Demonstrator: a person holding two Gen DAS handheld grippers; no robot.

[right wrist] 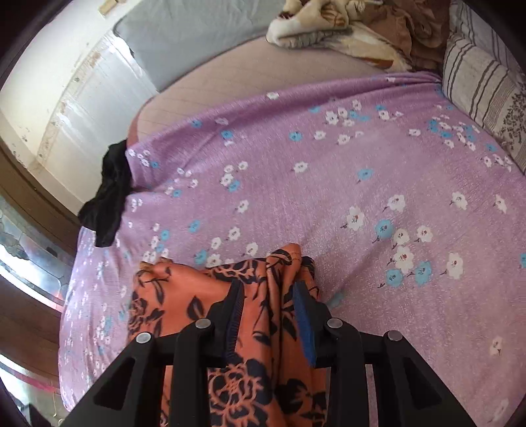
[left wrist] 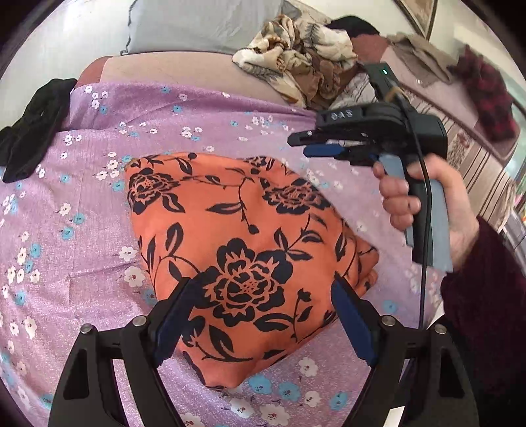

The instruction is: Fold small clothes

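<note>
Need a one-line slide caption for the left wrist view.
Left tool open above the folded orange floral garment on the purple bedsheet; right tool alongside.

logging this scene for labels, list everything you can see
orange cloth: 1, orange with black flowers, on sheet
sheet: 1, purple floral, spread beneath it
black garment: 1, black, sheet's left edge
blanket: 1, beige-brown, crumpled, far end
grey pillow: 1, grey, far end
striped pillow: 1, white-grey, sheet's right
left gripper: 1, black, open over orange cloth
right gripper: 1, black, slightly open, raised
hand: 1, gripping right gripper's handle
</note>
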